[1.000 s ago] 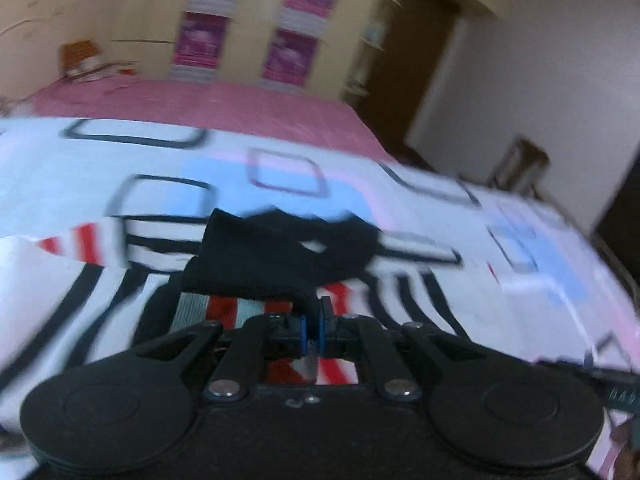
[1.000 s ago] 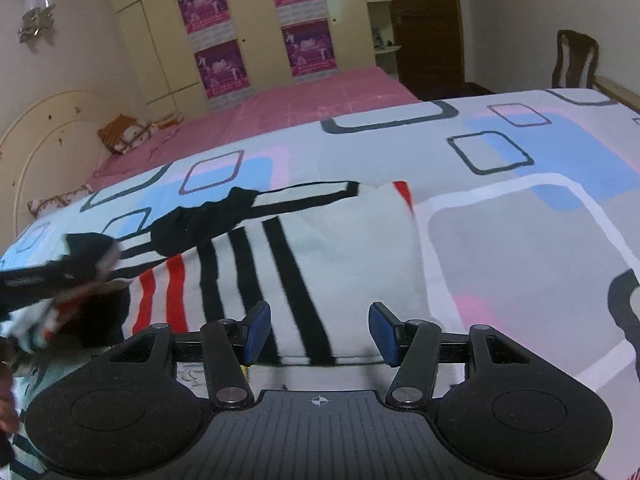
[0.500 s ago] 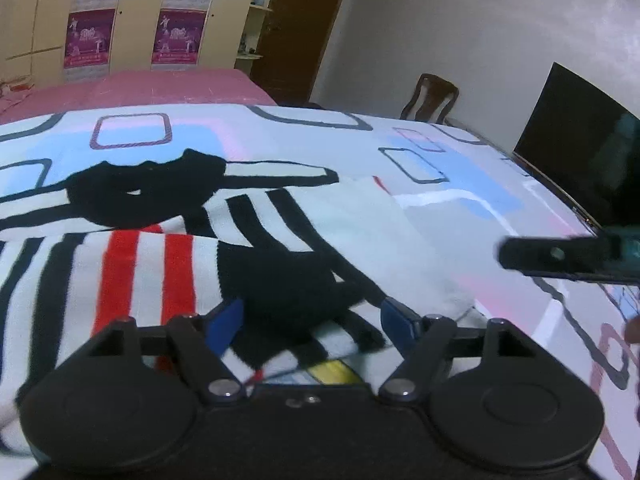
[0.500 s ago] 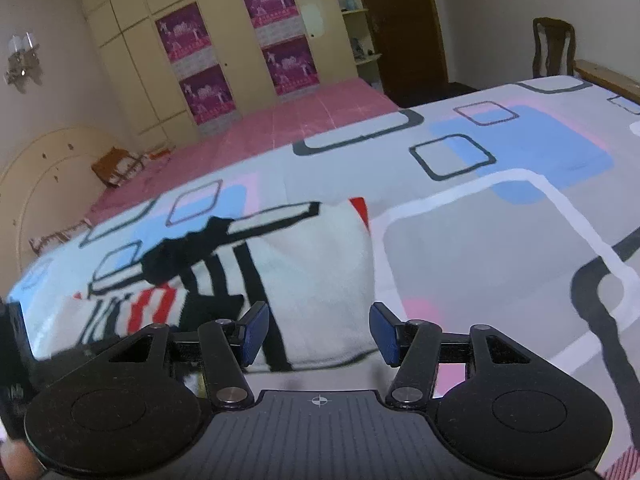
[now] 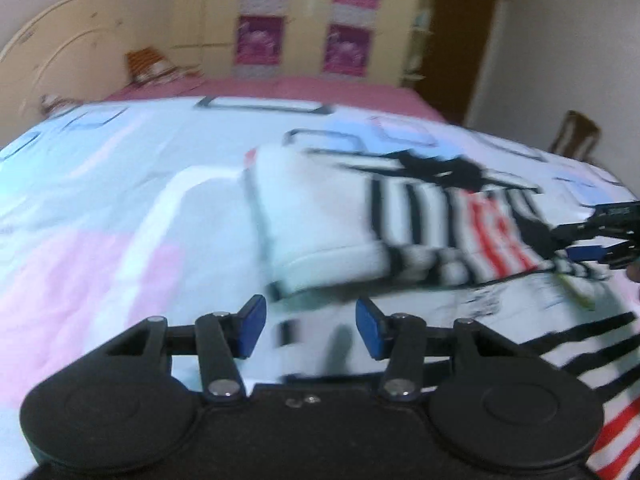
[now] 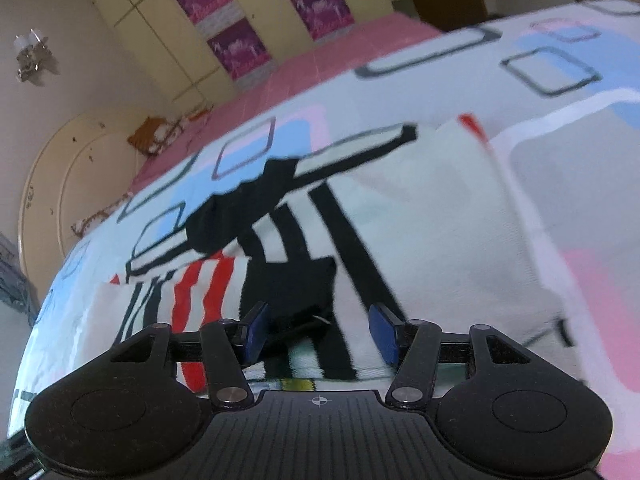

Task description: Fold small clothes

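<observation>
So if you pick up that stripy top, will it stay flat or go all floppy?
Probably floppy: the top is soft knit, already folded over itself and rumpled. It likely drapes and sags from one pinch. Probably light, and not slippery.

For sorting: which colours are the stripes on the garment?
Black and red stripes on the white garment; the right wrist view shows it best.

Two wrist-mounted fisheye cameras look forward and steeply down over their own fingers, close above a patterned bedspread. Both views take in the striped garment, the postered wardrobe and curved headboard; the left view is motion-blurred, the right tilted.
</observation>
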`<state>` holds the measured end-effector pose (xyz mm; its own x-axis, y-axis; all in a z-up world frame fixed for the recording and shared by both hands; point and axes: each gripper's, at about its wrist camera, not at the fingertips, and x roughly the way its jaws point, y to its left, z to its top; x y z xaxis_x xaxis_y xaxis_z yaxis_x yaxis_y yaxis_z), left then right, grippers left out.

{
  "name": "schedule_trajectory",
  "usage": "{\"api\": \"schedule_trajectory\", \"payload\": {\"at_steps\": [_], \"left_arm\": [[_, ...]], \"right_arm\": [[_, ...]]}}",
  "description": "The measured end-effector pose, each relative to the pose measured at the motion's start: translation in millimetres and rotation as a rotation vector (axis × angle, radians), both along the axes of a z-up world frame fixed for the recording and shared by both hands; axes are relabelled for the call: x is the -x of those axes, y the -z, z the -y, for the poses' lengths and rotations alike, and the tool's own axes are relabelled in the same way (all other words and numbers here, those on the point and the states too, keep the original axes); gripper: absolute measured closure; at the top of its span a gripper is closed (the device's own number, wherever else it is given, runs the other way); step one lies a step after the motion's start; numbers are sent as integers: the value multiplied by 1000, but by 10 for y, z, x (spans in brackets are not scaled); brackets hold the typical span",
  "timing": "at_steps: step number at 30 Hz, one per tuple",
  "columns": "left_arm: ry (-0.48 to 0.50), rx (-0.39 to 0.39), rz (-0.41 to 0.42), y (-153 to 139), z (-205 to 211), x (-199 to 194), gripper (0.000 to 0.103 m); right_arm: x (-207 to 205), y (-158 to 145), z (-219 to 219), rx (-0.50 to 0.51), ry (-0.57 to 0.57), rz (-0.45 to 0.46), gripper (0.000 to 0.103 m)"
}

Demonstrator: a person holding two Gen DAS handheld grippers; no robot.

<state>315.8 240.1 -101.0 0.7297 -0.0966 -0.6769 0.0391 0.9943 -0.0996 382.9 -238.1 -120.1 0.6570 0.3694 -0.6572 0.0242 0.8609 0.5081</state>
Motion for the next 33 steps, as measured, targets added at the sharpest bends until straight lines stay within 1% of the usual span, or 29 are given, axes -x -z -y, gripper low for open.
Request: {"api": "schedule_trajectory", "payload": {"at_steps": [3, 4, 5, 6, 7, 8, 9, 10, 12, 14, 15, 16, 17, 18, 19, 21, 23, 28, 29, 30, 31, 32, 33], "left_arm": [[1, 7, 7, 60, -4, -130, 55], [7, -2, 13, 76, 4, -176, 55], [5, -25, 14, 109, -11, -213, 60], [0, -14, 9, 129, -18, -251, 78], [-19, 18, -2, 140, -79, -278, 80], [-39, 52, -9, 147, -137, -301, 81], [-43, 71, -15, 154, -177, -308, 82], [-38, 71, -16, 156, -196, -302, 82], [-24, 57, -19, 191, -195, -275, 83], [-14, 52, -20, 191, -194, -274, 83], [-12, 51, -23, 190, -194, -280, 83], [-14, 53, -26, 193, -192, -288, 83], [-15, 54, -29, 189, -192, -291, 83], [-15, 52, -31, 183, -189, -291, 83], [-15, 51, -33, 189, -186, -302, 83], [-15, 55, -37, 193, -189, -307, 83], [-13, 56, -40, 194, -184, -319, 83], [6, 50, -52, 197, -187, -355, 82], [14, 47, -54, 195, -192, -357, 78], [22, 56, -55, 187, -204, -339, 72], [13, 70, -51, 165, -234, -296, 67], [1, 88, -41, 124, -282, -224, 52], [-19, 92, -18, 68, -315, -131, 41]], "right_arm": [[-91, 8, -72, 19, -12, -3, 48], [-105, 4, -95, 27, -17, -3, 48], [-120, -8, -125, 36, -30, -1, 48], [-127, -11, -156, 45, -42, 2, 57], [-142, -7, -192, 56, -61, 0, 96], [-164, 10, -228, 65, -79, -13, 96], [-163, 1, -263, 84, -84, -7, 97], [-133, -55, -283, 109, -91, 17, 97], [-24, -245, -269, 121, -78, 98, 97], [112, -456, -245, 159, -62, 188, 97], [165, -509, -238, 178, -64, 223, 97], [169, -495, -255, 209, -78, 219, 97], [130, -408, -283, 249, -98, 172, 97], [96, -315, -279, 254, -104, 127, 97], [96, -237, -245, 229, -94, 97, 97], [154, -201, -221, 212, -75, 99, 97], [216, -182, -221, 217, -73, 93, 97], [222, -50, -225, 219, -76, 39, 96], [178, -29, -224, 206, -76, 32, 96], [169, -28, -208, 193, -68, 33, 96], [121, -52, -212, 187, -57, 35, 91], [146, -99, -176, 197, -36, 45, 79], [188, -171, -139, 224, -6, 75, 58]]}}
